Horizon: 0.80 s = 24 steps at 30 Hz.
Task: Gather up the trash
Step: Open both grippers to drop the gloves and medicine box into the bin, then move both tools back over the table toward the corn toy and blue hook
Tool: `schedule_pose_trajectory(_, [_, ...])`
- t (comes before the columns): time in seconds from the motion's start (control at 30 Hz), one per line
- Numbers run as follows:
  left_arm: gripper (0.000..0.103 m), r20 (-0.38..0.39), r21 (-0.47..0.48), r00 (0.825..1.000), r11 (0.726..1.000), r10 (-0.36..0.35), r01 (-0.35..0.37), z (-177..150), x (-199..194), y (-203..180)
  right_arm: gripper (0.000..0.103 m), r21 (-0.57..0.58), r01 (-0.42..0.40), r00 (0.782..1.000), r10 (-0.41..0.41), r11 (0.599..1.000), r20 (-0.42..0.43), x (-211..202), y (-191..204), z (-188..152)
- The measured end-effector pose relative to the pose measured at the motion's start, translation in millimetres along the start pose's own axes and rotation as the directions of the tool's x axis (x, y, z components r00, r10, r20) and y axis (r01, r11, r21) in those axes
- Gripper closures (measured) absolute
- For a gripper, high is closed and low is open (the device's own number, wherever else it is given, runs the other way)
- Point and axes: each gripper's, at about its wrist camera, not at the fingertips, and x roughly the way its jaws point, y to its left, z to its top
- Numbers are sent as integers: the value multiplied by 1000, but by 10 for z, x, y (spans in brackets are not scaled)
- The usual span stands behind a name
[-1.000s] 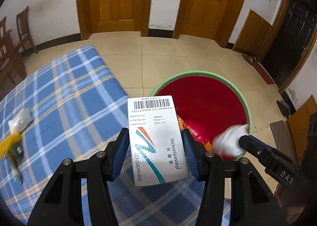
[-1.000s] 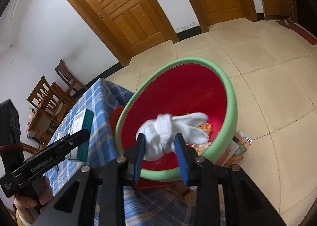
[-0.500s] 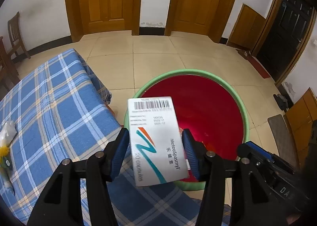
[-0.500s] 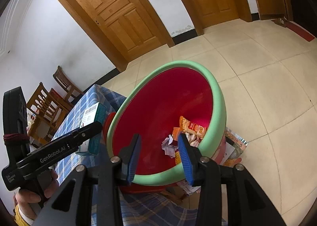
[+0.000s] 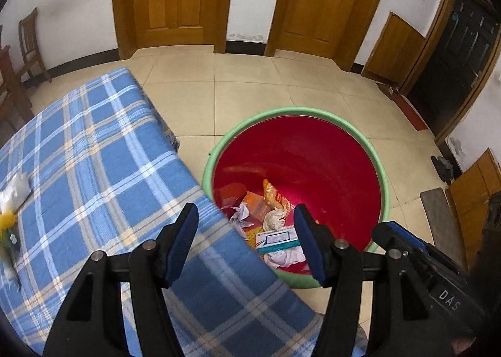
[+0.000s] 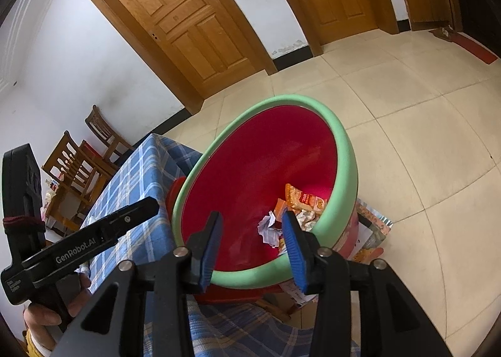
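We see left gripper (image 5: 245, 239) jaws opening, empty; right gripper (image 6: 252, 246) half-open, empty; remaining white wrapper (image 5: 15, 189) on blue plaid surface (image 5: 103, 169), far left of frame, nearer left gripper.

Each handheld tool is a black plastic two-finger gripper: the left gripper (image 5: 245, 239) and the right gripper (image 6: 252, 242) both carry ribbed blue pads (image 5: 181, 242) and round silver pivot screws (image 5: 149, 244). White "GenRobot.AI" lettering (image 6: 75, 247) marks one black arm, "DAS" (image 5: 448, 299) the other. A dark red band (image 6: 22, 220) wraps the handle.
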Motion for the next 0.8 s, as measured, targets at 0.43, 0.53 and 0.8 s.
schedule_pose_trajectory(0.43, [40,28,-122,998,991,53,-50,-211,-287,429,55,-24,-7,1000,7,1000,7,-58,127,-35])
schedule_pose_trajectory(0.53, [40,34,-154,997,986,74,-68,-269,-362,541,54,-28,-8,1000,8,1000,7,-66,163,-45])
schedule_pose_trajectory(0.8, [40,46,-224,989,967,137,-124,-391,-545,874,52,-49,-18,1000,19,999,2,-99,298,-86])
